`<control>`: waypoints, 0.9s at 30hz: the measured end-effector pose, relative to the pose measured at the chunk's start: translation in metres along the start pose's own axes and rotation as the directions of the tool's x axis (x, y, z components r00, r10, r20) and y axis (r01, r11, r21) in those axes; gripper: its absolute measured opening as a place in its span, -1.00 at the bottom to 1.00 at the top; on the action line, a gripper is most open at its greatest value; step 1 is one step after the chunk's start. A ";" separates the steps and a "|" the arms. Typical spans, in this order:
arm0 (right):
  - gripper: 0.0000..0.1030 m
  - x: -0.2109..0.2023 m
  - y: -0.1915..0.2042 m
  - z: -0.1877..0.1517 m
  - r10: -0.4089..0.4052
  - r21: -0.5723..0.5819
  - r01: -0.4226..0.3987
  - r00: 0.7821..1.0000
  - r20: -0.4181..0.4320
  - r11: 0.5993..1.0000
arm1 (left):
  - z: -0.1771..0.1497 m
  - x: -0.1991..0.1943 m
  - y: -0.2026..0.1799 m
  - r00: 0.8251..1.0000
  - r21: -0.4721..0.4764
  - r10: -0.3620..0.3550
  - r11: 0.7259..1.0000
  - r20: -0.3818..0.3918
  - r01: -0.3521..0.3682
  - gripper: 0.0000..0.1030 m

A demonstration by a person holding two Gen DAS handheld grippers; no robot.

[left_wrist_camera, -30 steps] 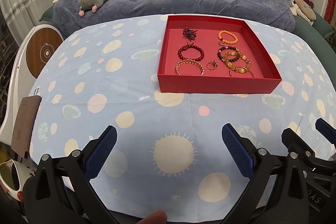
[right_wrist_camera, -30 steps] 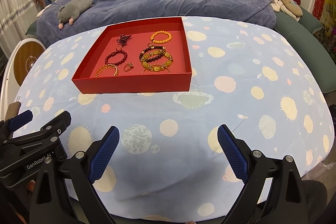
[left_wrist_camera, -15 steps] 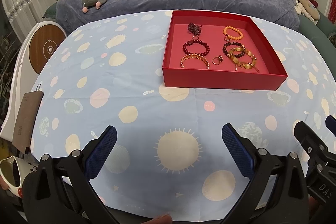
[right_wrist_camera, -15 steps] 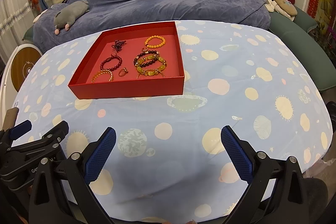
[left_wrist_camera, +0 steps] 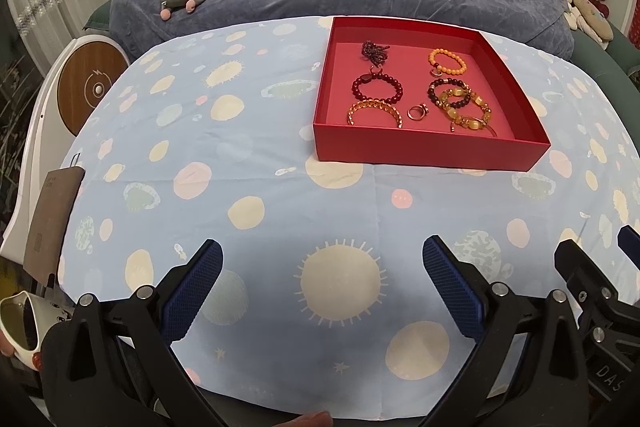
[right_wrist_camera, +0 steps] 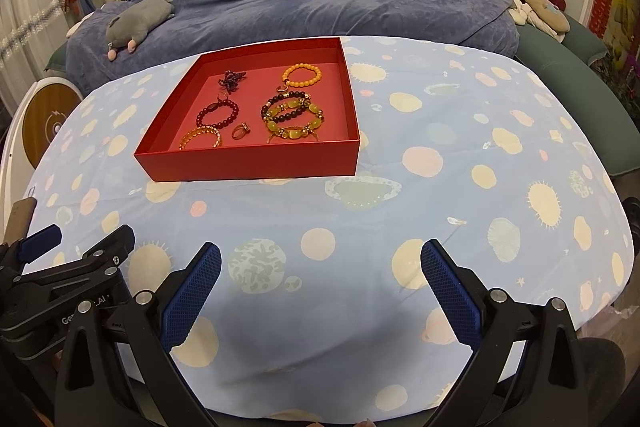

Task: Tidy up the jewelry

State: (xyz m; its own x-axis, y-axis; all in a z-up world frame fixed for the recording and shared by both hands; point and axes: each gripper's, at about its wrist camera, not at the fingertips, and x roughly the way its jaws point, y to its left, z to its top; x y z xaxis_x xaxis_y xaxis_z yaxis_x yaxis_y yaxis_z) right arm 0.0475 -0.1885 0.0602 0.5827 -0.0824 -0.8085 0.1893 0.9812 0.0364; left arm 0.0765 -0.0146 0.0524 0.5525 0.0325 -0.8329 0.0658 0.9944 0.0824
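A shallow red box (left_wrist_camera: 424,147) sits on a table under a pale blue cloth (left_wrist_camera: 280,195) dotted with suns and planets, well beyond both tongs. Inside lie an orange bead bracelet (left_wrist_camera: 447,61) at the far right, a dark red one (left_wrist_camera: 377,87) mid-left, a gold bangle (left_wrist_camera: 374,111) and a ring (left_wrist_camera: 417,112) nearest the front wall, with yellow and dark bracelets (left_wrist_camera: 460,105) tangled right of the ring. The left tongs (left_wrist_camera: 322,267) and right tongs (right_wrist_camera: 320,267) both gape wide with nothing between their blue pads.

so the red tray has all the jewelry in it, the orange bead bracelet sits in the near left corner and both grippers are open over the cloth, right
Not quite. The orange bead bracelet lies toward the far right of the red tray, as the left wrist view shows. The rest holds: the jewelry is in the tray, left gripper and right gripper open.
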 end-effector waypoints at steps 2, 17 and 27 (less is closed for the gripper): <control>0.87 0.000 0.000 0.000 0.000 0.002 0.000 1.000 0.000 1.000 | 0.001 0.000 0.000 1.000 -0.004 -0.006 1.000 -0.002 0.006 0.86; 0.87 0.001 0.001 0.000 -0.003 -0.001 0.003 1.000 -0.002 1.000 | 0.001 0.002 -0.003 1.000 -0.008 -0.018 1.000 -0.008 0.017 0.86; 0.87 0.001 0.002 0.000 -0.002 -0.001 0.002 1.000 -0.002 1.000 | 0.002 0.002 -0.004 1.000 -0.016 -0.019 1.000 -0.004 0.019 0.86</control>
State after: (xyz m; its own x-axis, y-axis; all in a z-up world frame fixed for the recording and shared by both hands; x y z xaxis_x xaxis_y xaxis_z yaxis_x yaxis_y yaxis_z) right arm 0.0481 -0.1870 0.0597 0.5805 -0.0844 -0.8099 0.1898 0.9813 0.0337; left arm 0.0789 -0.0188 0.0517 0.5481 0.0136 -0.8363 0.0633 0.9963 0.0576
